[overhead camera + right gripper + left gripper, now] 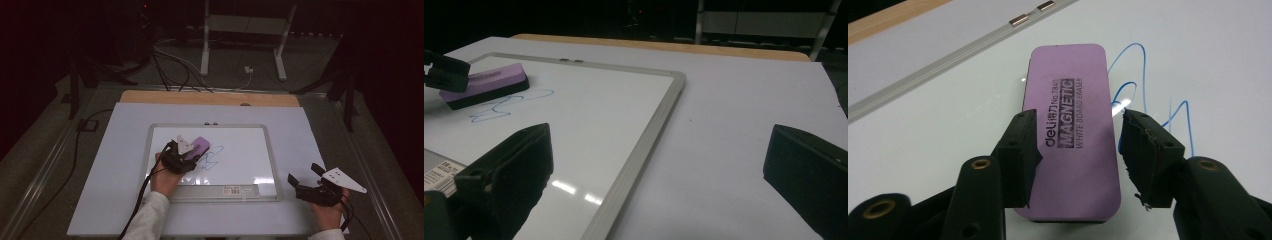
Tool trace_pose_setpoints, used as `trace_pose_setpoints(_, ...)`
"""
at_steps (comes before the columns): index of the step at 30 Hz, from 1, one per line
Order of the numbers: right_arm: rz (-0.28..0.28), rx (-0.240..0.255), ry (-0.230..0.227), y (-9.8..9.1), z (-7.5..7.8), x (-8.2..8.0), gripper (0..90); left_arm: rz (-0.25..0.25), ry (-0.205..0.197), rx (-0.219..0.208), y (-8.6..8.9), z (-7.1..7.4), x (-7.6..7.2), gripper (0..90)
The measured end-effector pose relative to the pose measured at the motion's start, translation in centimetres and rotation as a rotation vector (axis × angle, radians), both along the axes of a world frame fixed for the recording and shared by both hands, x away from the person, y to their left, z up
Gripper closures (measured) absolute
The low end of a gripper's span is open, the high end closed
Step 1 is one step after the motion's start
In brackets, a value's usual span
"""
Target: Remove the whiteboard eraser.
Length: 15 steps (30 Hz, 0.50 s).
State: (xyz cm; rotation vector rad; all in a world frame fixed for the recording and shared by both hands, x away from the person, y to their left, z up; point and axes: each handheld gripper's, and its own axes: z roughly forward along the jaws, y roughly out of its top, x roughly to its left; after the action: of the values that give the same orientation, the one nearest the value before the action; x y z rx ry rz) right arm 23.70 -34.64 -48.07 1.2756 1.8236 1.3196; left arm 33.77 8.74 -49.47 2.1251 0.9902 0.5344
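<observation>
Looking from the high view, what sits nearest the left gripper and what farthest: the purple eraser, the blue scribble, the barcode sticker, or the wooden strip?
1. Purple eraser: between the left gripper's jaws.
2. Blue scribble: just right of it on the whiteboard.
3. Barcode sticker: on the board's near edge.
4. Wooden strip: at the table's far edge.

Bare table (300, 135) right (whiteboard (267, 150) beside)

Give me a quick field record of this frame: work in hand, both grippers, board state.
work: wiping the whiteboard
eraser: purple, flat on the board, beside the blue scribble
left gripper: jaws astride the eraser, a gap at one pad, the other side unclear
right gripper: open, nothing between the jaws, right of the board
scribble: not erased yet
table: white top
</observation>
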Motion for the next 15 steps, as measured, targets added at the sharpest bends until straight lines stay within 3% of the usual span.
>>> trace_pose_setpoints(5, -0.002, 0.001, -0.002, 0.0, 0.0, 0.1, 0.0, 0.025, -0.010, -0.056, 0.3, 0.3, 0.2, 39.6)
trace_pose_setpoints(9, -0.005, 0.001, -0.003, -0.1, 0.0, 0.0, 0.0, 0.077, -0.004, -0.088, 0.5, 0.5, 0.6, 24.5)
trace_pose_setpoints(15, -0.005, 0.001, -0.001, -0.1, 0.0, 0.1, 0.0, 0.119, 0.031, -0.144, 1.0, 0.3, 1.6, 20.6)
